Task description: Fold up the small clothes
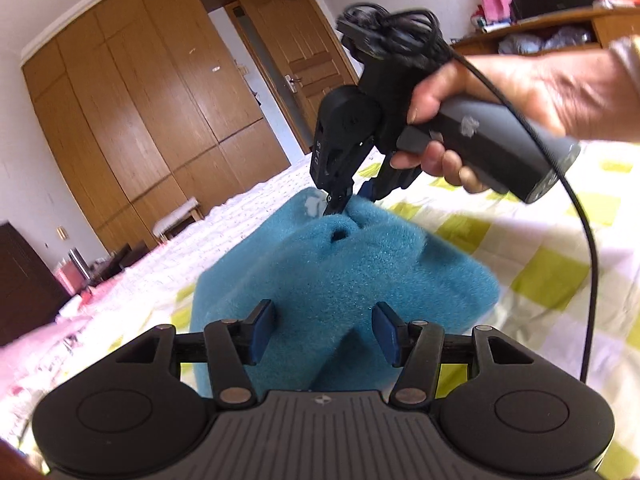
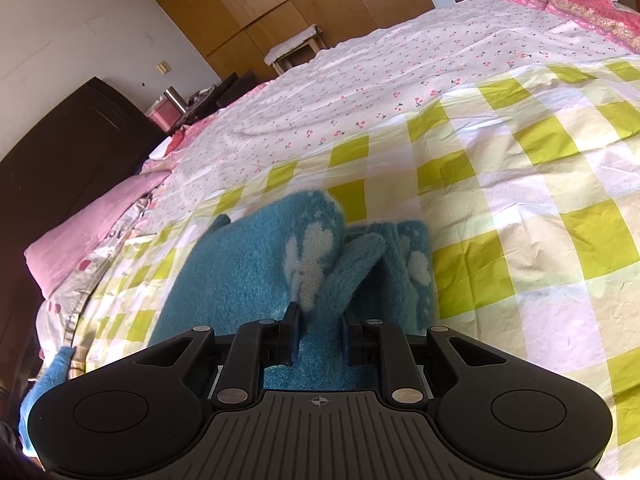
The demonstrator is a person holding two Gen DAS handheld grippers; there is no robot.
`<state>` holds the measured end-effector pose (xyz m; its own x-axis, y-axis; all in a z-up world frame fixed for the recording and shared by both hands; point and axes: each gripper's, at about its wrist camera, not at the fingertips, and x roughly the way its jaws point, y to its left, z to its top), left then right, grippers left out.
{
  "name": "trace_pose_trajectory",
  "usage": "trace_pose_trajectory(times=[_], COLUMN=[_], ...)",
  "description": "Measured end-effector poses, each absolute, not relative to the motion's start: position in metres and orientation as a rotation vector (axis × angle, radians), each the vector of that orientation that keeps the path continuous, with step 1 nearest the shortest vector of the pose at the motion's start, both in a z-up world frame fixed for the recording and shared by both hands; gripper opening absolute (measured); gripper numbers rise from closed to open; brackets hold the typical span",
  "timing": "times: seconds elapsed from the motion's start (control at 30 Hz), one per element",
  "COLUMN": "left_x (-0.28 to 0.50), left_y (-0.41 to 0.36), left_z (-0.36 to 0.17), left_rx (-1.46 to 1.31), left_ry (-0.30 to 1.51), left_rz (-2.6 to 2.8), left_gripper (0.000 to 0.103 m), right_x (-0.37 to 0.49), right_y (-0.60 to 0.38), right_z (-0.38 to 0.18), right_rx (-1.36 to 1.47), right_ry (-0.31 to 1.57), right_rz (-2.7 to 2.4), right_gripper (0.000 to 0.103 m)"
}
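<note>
right tool (image 2: 319, 338): clamped on teal knit garment (image 2: 248, 276), lifting its edge | left tool (image 1: 325, 334): wide apart around garment, no grip | surface: checked bed (image 2: 540, 216)

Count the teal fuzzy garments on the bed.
1 for certain: a teal fuzzy garment on the checked bedspread, pinched by the right gripper, the left gripper open around its near fold. Bunched folds may hide more.
</note>
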<state>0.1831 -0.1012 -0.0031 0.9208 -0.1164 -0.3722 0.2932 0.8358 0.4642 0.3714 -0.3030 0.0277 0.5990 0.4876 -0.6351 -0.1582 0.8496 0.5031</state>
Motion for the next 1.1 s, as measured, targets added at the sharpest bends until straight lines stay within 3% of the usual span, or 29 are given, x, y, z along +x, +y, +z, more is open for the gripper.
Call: trace_pose_trajectory(times=[0.07,0.13,0.23,0.37,0.67,0.97,1.1], left_x=[0.192,0.199,0.202,0.198,0.197,0.204,0.202], left_y=[-0.107,-0.107,-0.100,-0.101,-0.136,-0.110,-0.144], left_z=[-0.004,-0.001,0.013,0.025,-0.005,0.039,0.004], left_rx=[0.555,0.517,0.408,0.344,0.447,0.195,0.375], left_ry=[0.355,0.383,0.402,0.389,0.434,0.445,0.451], left_rz=[-0.218,-0.230,-0.253,-0.306,-0.364,-0.381,-0.391], left_gripper=[0.058,0.039,0.033,0.031,0.031,0.027,0.028], right_x=[0.372,0.372,0.370,0.367,0.369,0.358,0.363], right_y=[-0.303,-0.305,-0.314,-0.336,-0.354,-0.389,-0.386], right_z=[0.028,0.029,0.035,0.037,-0.002,-0.023,-0.025], right_rx=[0.423,0.436,0.476,0.547,0.591,0.833,0.777], right_ry=[0.852,0.847,0.821,0.781,0.819,0.728,0.727], right_rz=[0.389,0.392,0.414,0.420,0.364,0.448,0.413], right_gripper=[0.019,0.019,0.019,0.019,0.019,0.018,0.019])
